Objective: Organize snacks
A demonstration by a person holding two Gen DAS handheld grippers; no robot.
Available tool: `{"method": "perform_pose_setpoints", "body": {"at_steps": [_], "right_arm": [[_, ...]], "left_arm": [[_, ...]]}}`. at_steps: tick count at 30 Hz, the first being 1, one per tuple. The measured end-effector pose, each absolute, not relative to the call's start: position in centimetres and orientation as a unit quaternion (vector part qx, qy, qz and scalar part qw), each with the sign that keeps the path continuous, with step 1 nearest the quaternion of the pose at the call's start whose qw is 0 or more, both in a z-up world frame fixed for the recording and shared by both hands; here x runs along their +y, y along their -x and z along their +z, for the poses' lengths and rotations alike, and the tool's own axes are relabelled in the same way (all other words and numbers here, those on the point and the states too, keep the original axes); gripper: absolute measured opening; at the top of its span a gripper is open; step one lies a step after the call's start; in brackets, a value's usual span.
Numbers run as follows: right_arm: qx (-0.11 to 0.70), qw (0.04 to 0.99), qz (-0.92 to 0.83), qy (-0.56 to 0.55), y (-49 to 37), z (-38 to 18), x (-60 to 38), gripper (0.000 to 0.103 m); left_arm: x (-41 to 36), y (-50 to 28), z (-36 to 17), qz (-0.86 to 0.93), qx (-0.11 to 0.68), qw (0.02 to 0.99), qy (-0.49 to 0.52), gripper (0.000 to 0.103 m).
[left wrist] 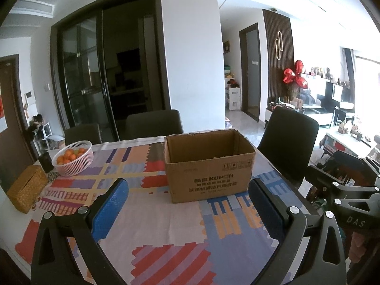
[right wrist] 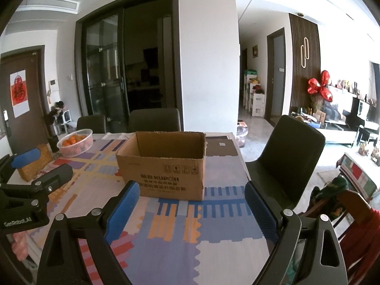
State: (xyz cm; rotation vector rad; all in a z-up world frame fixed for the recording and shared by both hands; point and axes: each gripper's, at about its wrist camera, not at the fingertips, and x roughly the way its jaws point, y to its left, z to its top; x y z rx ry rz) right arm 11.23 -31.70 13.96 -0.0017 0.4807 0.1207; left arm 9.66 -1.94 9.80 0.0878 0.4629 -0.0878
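Note:
An open brown cardboard box (left wrist: 209,166) printed KUPOH stands upright on the patterned tablecloth, ahead of both grippers. My left gripper (left wrist: 188,201) hovers over the cloth just short of the box, its blue pads wide apart with nothing between them. In the right wrist view the box (right wrist: 163,166) sits slightly left of centre, and my right gripper (right wrist: 192,206) is open and holds nothing. Each gripper shows at the edge of the other's view: right gripper (left wrist: 332,166), left gripper (right wrist: 42,166). No snack is visible; the box floor is mostly hidden.
A white basket of oranges (left wrist: 73,158) and a woven golden tissue box (left wrist: 26,190) sit at the table's left end. Dark chairs (left wrist: 288,140) stand behind and to the right of the table. The table's right edge (right wrist: 244,163) drops to the floor.

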Motion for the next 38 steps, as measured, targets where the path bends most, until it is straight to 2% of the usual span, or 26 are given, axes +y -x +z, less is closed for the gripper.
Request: {"method": "perform_pose_setpoints", "body": {"at_steps": [38], "right_arm": [[0.236,0.970,0.059,0.004,-10.85,14.67,-31.40,0.091]], "left_arm": [[-1.60,-9.51,10.19,-0.042,0.229,0.972,-0.039,0.103]]}}
